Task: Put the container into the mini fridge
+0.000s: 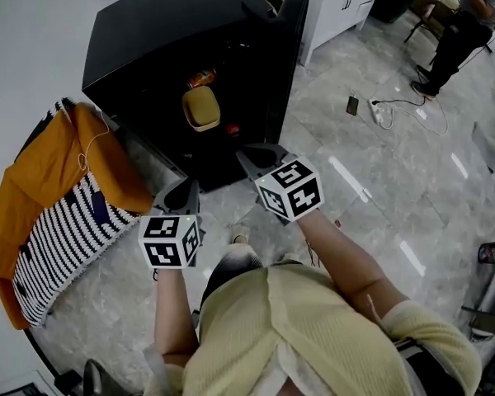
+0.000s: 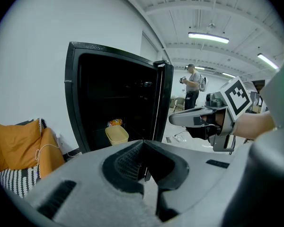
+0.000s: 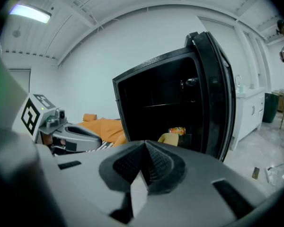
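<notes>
The black mini fridge (image 1: 165, 31) stands on the floor with its door (image 1: 289, 48) swung open to the right. A pale yellow container (image 1: 200, 108) sits inside on the lower shelf, also seen in the left gripper view (image 2: 116, 135) and the right gripper view (image 3: 168, 139). My left gripper (image 1: 181, 190) is shut and empty, a short way in front of the fridge's lower left. The right gripper (image 1: 260, 157) is shut with nothing in it, near the opening and the door's bottom edge. Neither gripper touches the container.
An orange can (image 1: 201, 78) lies behind the container and a small red thing (image 1: 232, 129) sits at the fridge floor. Orange cloth over a striped cushion (image 1: 58, 188) lies left of the fridge. A white cabinet (image 1: 338, 2), a power strip (image 1: 381, 112) and a person (image 1: 462, 23) are at the far right.
</notes>
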